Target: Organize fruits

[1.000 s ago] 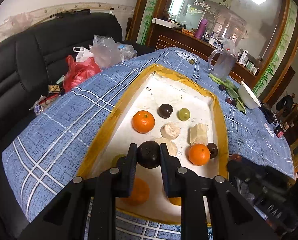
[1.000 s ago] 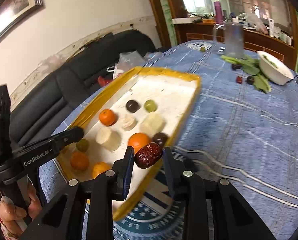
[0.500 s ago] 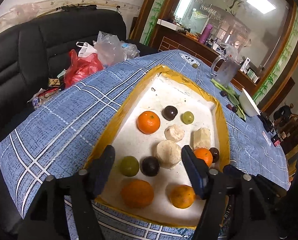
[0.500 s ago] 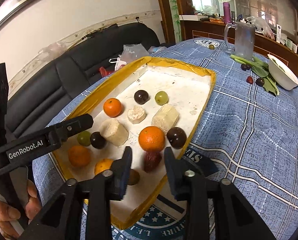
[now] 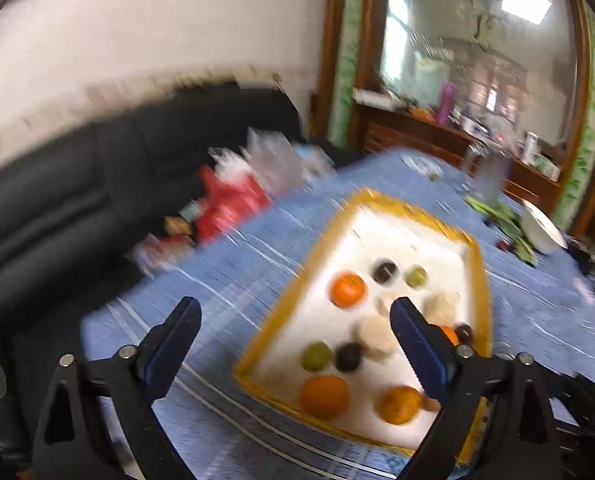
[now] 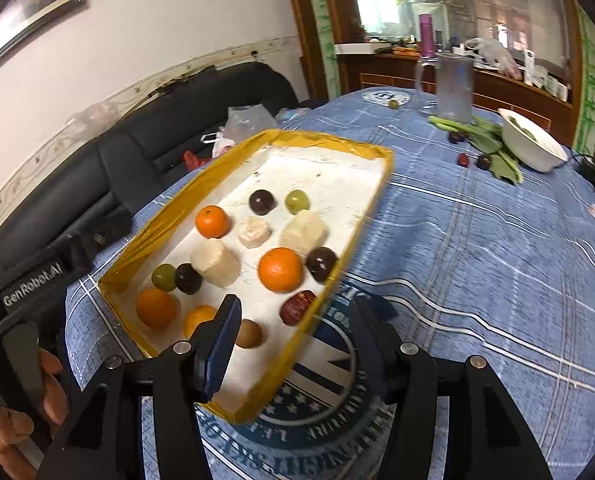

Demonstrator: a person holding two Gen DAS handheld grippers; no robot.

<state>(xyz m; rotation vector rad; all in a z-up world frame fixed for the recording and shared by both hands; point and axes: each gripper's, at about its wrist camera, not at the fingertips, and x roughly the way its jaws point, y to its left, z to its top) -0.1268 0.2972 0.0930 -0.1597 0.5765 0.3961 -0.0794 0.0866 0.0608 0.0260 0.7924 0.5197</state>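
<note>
Fruits all sit loose in the white foam tray with yellow-taped rim (image 6: 371, 150) now: the dark round plum (image 6: 188, 278) dropped by the left gripper (image 5: 293, 322) and the wrinkled red date (image 6: 296, 307) dropped by the right gripper (image 6: 293, 320) near the tray's near edge. Both sets of fingers are opening, nothing between them, so both are free for more from the counter.

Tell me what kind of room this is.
Most likely a home living or dining room: a black sofa beside the cloth-covered table, a framed picture on the wall, and a cluttered wooden sideboard.

home living room, black sofa (image 6: 145, 148), tablecloth-covered table (image 6: 477, 248), wooden sideboard (image 6: 409, 72)
</note>
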